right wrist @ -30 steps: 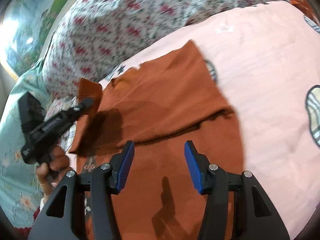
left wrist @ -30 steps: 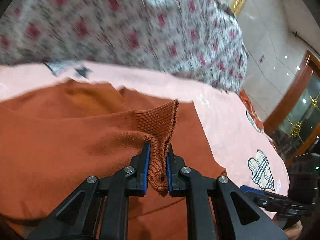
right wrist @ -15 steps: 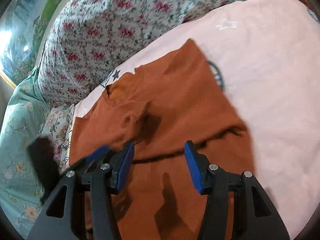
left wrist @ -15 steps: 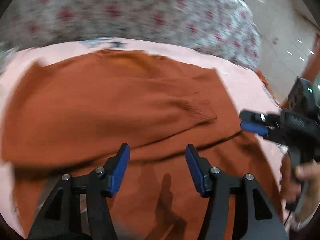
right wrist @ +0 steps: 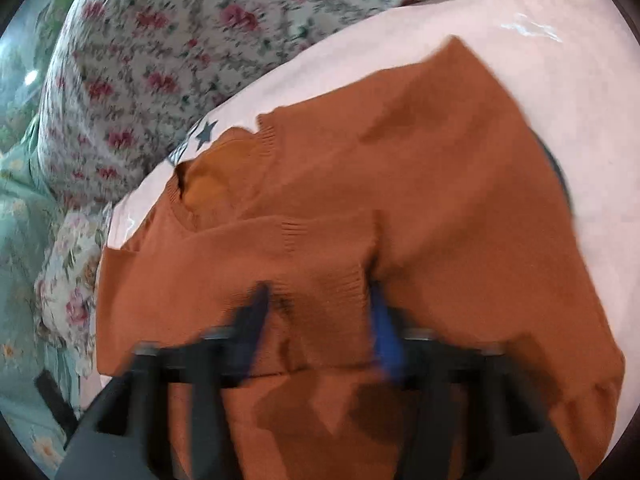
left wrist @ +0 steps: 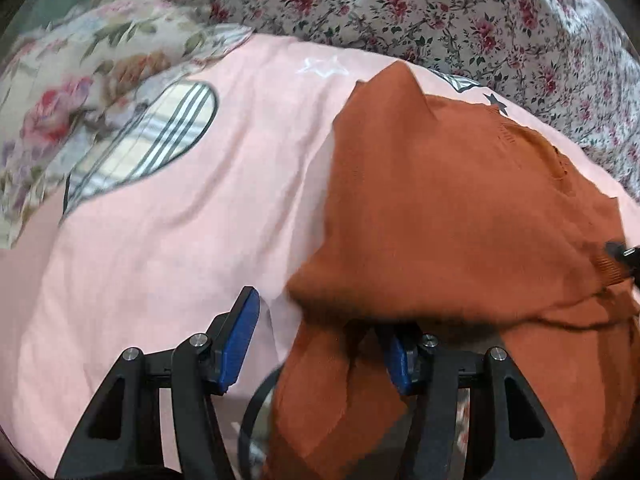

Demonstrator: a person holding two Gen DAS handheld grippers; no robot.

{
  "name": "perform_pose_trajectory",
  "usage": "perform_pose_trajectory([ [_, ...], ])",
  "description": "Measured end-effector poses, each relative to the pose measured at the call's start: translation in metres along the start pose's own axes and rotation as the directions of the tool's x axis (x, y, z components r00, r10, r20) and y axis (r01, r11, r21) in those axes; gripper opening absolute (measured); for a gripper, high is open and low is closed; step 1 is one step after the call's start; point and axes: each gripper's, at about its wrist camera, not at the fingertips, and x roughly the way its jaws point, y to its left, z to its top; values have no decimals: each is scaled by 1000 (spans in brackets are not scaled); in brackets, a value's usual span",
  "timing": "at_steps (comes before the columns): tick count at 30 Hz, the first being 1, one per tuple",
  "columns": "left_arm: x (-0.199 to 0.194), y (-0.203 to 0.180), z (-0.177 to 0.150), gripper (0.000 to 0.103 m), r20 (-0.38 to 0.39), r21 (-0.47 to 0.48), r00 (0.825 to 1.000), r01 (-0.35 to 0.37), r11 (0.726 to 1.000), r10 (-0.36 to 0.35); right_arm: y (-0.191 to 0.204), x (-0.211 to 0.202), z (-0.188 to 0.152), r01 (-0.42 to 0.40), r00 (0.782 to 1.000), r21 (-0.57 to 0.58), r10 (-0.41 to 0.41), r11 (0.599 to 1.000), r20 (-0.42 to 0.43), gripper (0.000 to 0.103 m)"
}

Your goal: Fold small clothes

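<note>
A rust-orange knit sweater (left wrist: 460, 208) lies on a pink sheet (left wrist: 180, 240), with both sleeves folded across its body. It fills the middle of the right wrist view (right wrist: 380, 200). My left gripper (left wrist: 320, 336) is open at the sweater's left side edge; the right finger is partly under a fold of the knit. My right gripper (right wrist: 320, 312) is open and blurred, low over the folded sleeve cuffs (right wrist: 352, 280). Its tip shows at the right edge of the left wrist view (left wrist: 624, 256).
A floral quilt (left wrist: 440, 8) is bunched along the far side, and also shows in the right wrist view (right wrist: 160, 60). A plaid heart print (left wrist: 152, 140) marks the sheet to the left. A rose-patterned pillow (left wrist: 60, 100) lies at the far left.
My left gripper let go of the sleeve cuff, opened, and swung left to the sweater's side edge. My right gripper moved down and forward over the folded sleeves.
</note>
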Motion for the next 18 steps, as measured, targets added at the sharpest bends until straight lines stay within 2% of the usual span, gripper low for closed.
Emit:
perform_pose_trajectory([
  [3,5,-3,14,48,17,-4,1000,-14,1000,14,14,-51,9,-44,988,-50,50,998,147,6],
  [6,8,6,15,48,23,-56,1000,-12,998,13,4,-90,9,-29,968,-35,37,999,249,6],
  [7,7,10,12,48,25,-65,1000,-5,998,6,-5,-96,8,-4,965,-19,9,1000,262,6],
  [8,6,12,12,47,28,-70,1000,-4,998,6,-15,-92,5,40,970,-15,-36,999,239,6],
  [11,-1,22,11,44,47,-104,999,10,995,-5,-33,-66,-5,69,988,-2,-68,998,136,6],
  [13,-4,31,12,44,61,-143,998,43,989,-35,-34,-56,-12,81,991,-19,-78,997,113,6],
  [15,-2,36,12,44,49,-157,997,73,985,-66,-29,-64,-15,56,988,-26,-52,998,147,6],
  [18,-1,34,10,44,47,-135,996,78,988,-73,-26,-91,-11,-10,965,-36,19,999,261,6],
])
